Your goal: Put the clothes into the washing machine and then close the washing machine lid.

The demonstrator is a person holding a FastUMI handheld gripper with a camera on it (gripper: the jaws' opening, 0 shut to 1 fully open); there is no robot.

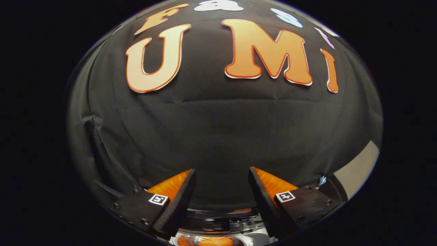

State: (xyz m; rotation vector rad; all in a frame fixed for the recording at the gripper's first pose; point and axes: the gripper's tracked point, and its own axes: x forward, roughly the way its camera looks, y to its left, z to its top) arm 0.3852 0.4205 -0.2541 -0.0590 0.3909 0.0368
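My gripper [222, 174] is open, its two orange-backed fingers [181, 191] spread wide with nothing between them, pointing at the black cloth wall. Below and between the fingers lies the top of the washing machine [218, 222], a dark rim with a curved transparent part. Something orange [211, 241] shows low down inside or through that part; I cannot tell whether it is cloth. Whether the lid is up or down cannot be told from here.
The black cloth wall [218, 130] stands straight ahead beyond the fingers. A pale grey strip of surface [358, 169] shows past the right finger.
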